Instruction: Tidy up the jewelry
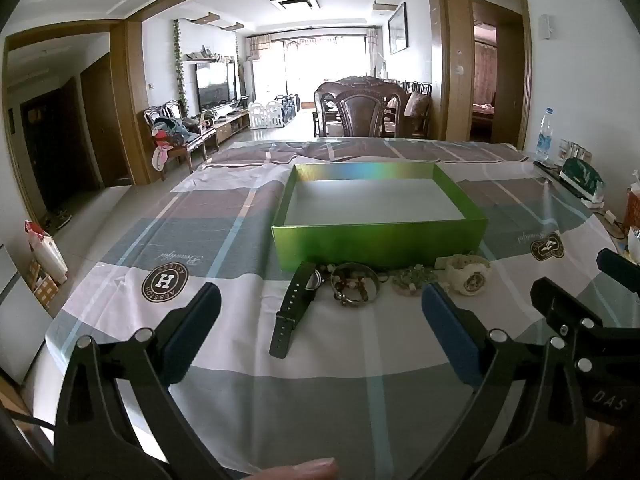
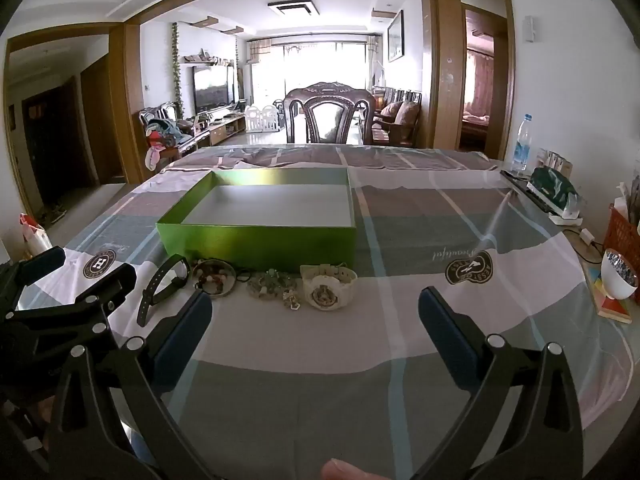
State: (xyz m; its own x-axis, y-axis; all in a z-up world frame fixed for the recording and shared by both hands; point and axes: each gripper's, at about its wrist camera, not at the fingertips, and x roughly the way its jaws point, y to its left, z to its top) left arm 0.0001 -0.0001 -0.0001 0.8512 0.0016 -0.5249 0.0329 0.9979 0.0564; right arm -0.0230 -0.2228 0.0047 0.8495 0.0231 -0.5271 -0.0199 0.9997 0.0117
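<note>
An empty green box (image 1: 380,242) (image 2: 256,242) stands open on the checked tablecloth. Along its near side lies a row of jewelry: a black watch (image 1: 294,304) (image 2: 160,286), a beaded bracelet in a ring (image 1: 354,282) (image 2: 213,277), a green bead piece (image 1: 412,280) (image 2: 272,286) and a white watch (image 1: 468,274) (image 2: 328,288). My left gripper (image 1: 320,328) is open and empty, just short of the black watch. My right gripper (image 2: 316,332) is open and empty, short of the white watch. The two grippers sit side by side.
A water bottle (image 2: 522,144), a green tissue pack (image 2: 554,192), an orange basket (image 2: 622,240) and a white bowl (image 2: 618,280) line the table's right edge. A wooden chair (image 2: 326,114) stands behind the table's far edge. The table's left edge drops to the floor.
</note>
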